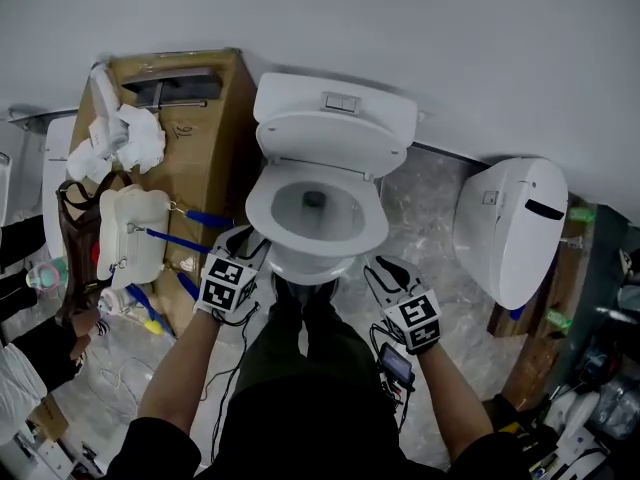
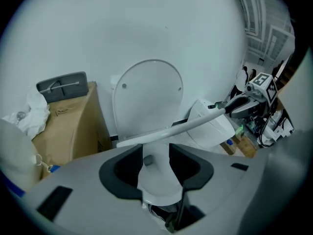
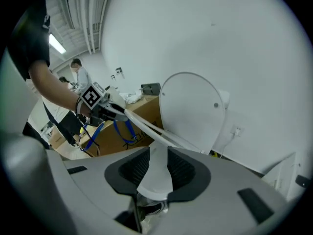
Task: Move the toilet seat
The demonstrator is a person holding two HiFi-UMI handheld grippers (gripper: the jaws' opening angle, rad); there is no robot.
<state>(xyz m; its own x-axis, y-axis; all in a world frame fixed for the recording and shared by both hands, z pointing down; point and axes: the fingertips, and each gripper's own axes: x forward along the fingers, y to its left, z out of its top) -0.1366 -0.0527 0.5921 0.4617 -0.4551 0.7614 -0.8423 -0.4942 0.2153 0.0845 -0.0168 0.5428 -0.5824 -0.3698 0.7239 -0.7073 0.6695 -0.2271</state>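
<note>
While aloft, seat (image 1: 258, 208) beside cardboard box (image 1: 205, 158)

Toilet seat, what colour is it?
The toilet seat is plain white, best seen in the head view.

Looks like a test lab, not a real bathroom: toilet (image 1: 330, 143) beside a cardboard box (image 1: 200, 158), spare toilet lid (image 1: 510, 228) propped nearby.

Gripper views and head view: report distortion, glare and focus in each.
Left gripper view: heavy fisheye, black corners, the near toilet seat soft while the lid is crisp. Right gripper view: same fisheye, with a ceiling light glaring at upper left. Head view: even, soft lighting, straight edges bowed, no strong shadows.
</note>
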